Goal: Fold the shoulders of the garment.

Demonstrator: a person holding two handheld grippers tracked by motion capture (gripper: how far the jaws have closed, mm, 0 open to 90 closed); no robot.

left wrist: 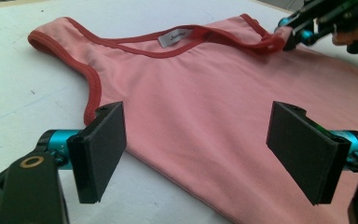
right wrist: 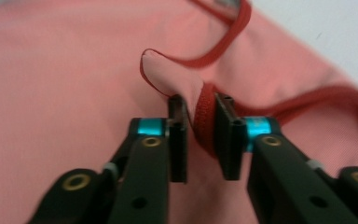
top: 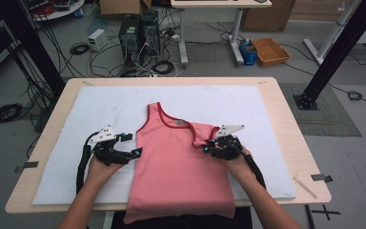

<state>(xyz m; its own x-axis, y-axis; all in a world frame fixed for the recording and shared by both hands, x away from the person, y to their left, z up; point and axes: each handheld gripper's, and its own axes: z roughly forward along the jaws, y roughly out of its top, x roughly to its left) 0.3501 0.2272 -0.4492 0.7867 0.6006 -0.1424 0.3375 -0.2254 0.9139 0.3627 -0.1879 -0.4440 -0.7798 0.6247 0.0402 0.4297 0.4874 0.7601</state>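
- A pink sleeveless knit top with dark red trim [top: 178, 162] lies flat on the white padded mat [top: 76, 119] that covers the light wooden bench [top: 286, 119], neck to the far side and hem hanging over the near edge.
- The right gripper [right wrist: 200, 135] has its jaws closed down to a narrow gap on the top's right shoulder strap [right wrist: 205, 109], which is folded over towards the neck; the red binding is pinched between the pads.
- The left gripper [left wrist: 196, 149] is wide open and holds nothing; it hovers at the top's left side edge, just below the armhole.
- The far left strap [top: 155, 109] lies flat and untouched.
- Risk: the pinch on the strap takes in only the bunched binding, so a quick pull could let the thin fabric slip out of the jaws.
- Risk: with nothing pinning the body, drawing the strap out to the right could drag the whole top across the mat and crease it.
- Risk: if the left gripper closes where it hangs now, it may catch only one layer of the side seam.
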